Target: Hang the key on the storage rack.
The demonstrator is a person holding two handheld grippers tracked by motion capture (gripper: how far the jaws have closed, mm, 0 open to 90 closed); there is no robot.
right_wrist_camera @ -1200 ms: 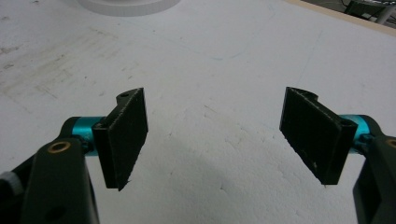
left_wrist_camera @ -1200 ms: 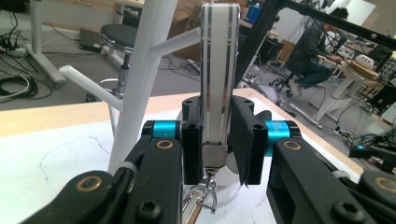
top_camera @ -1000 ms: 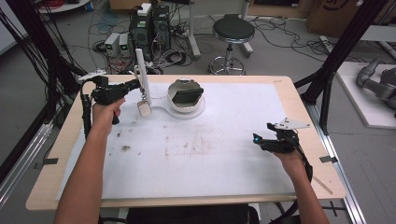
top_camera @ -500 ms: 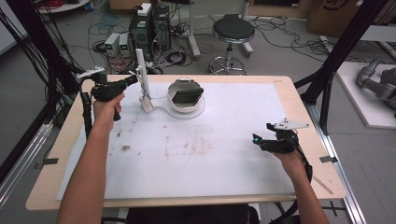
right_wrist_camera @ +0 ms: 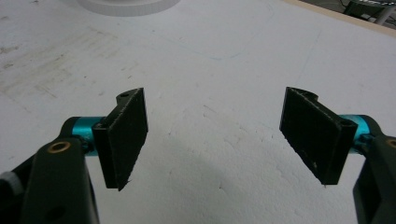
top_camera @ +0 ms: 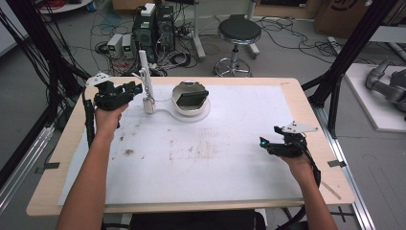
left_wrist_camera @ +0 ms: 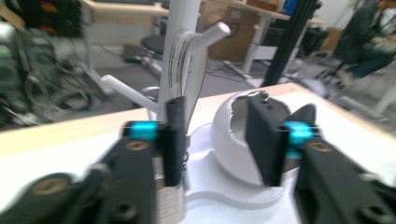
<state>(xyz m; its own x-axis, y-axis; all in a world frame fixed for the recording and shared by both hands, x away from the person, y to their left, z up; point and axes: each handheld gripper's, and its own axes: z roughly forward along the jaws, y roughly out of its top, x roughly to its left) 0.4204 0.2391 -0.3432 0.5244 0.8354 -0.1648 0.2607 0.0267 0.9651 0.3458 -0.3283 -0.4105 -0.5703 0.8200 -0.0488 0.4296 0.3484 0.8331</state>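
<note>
Left gripper point(top_camera: 136, 88) drew back slightly from the white stand point(top_camera: 145, 72), toward the table's left edge. Its jaws, closed half a second earlier, had just been opening; they stood apart with nothing pressed between them, the stand's post just beyond the tips.

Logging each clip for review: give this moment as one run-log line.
left gripper: jaws just opened, nothing pinched, at white peg stand | right gripper: open, empty, over white mat | bowl-shaped holder: untouched
</note>
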